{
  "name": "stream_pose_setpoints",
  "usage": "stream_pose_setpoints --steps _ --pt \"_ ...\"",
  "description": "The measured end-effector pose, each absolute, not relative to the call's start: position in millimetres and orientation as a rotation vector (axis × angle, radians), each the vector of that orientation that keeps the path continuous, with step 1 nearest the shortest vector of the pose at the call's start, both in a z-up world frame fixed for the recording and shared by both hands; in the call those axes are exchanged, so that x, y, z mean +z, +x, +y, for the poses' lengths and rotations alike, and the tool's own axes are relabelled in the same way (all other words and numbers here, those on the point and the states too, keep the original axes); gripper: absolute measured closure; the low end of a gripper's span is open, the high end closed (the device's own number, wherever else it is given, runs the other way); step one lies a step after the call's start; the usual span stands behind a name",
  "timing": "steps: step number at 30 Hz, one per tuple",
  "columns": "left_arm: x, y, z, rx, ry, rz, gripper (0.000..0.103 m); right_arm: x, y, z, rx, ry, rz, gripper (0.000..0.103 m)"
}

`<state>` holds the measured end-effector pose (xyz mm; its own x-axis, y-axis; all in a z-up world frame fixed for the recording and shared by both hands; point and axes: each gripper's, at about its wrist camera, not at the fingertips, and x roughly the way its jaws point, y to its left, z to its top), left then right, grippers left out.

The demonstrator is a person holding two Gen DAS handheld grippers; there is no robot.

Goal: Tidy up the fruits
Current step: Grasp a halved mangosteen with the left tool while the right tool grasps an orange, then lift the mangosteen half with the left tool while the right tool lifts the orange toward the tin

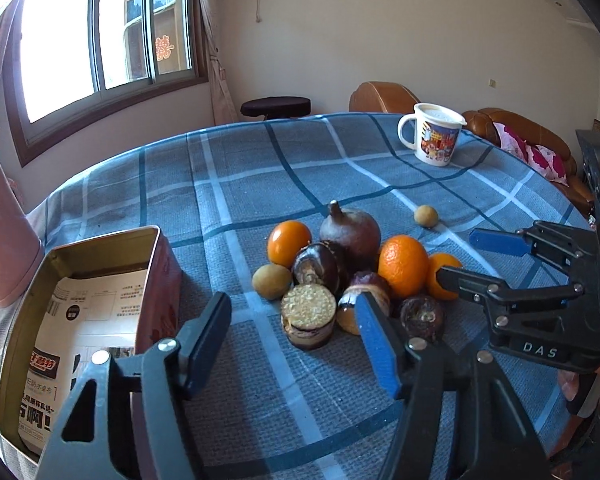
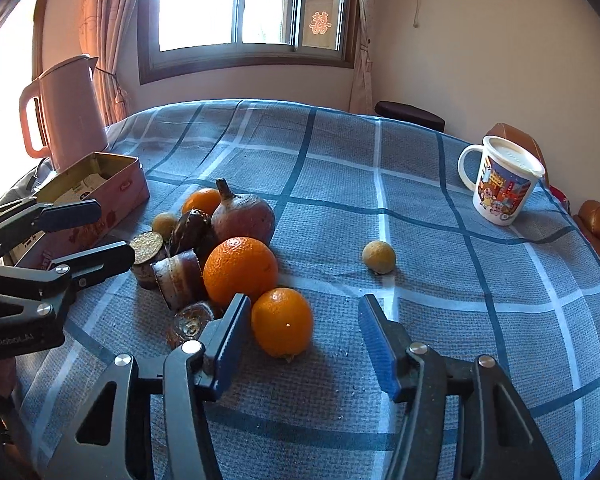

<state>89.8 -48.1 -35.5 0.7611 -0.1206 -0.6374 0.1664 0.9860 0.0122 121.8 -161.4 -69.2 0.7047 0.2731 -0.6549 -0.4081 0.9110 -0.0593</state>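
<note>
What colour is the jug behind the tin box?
The jug is pale pink, best seen in the right wrist view.

The fruit pile [image 2: 220, 248] crowds the cloth just right of the open tin [image 1: 100, 320], with only a narrow strip between them. Bare tablecloth [image 2: 440, 320] spreads wide to the pile's right, broken by one small loose fruit [image 2: 379, 256] and, well beyond, the mug [image 2: 500, 184]. The pink kettle [image 2: 72, 112] stands behind the tin, touching it.
</note>
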Motion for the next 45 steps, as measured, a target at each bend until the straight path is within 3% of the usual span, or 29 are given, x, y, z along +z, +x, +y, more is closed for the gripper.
stream_pose_setpoints --steps 15,20,22,45 --pt "-57.1 124.4 -42.3 -0.165 0.035 0.841 0.039 -86.9 142.2 -157.0 0.434 -0.195 0.839 0.054" --pt "-58.0 123.4 -47.6 -0.199 0.051 0.843 0.055 -88.0 142.4 -156.6 0.451 -0.193 0.847 0.066" --pt "-57.1 122.1 -48.5 -0.220 0.049 0.837 0.067 -87.6 143.0 -156.8 0.453 -0.189 0.845 0.066" --pt "-35.0 100.6 -39.0 -0.230 0.018 0.666 0.067 -67.9 122.3 -166.7 0.476 -0.147 0.679 0.066"
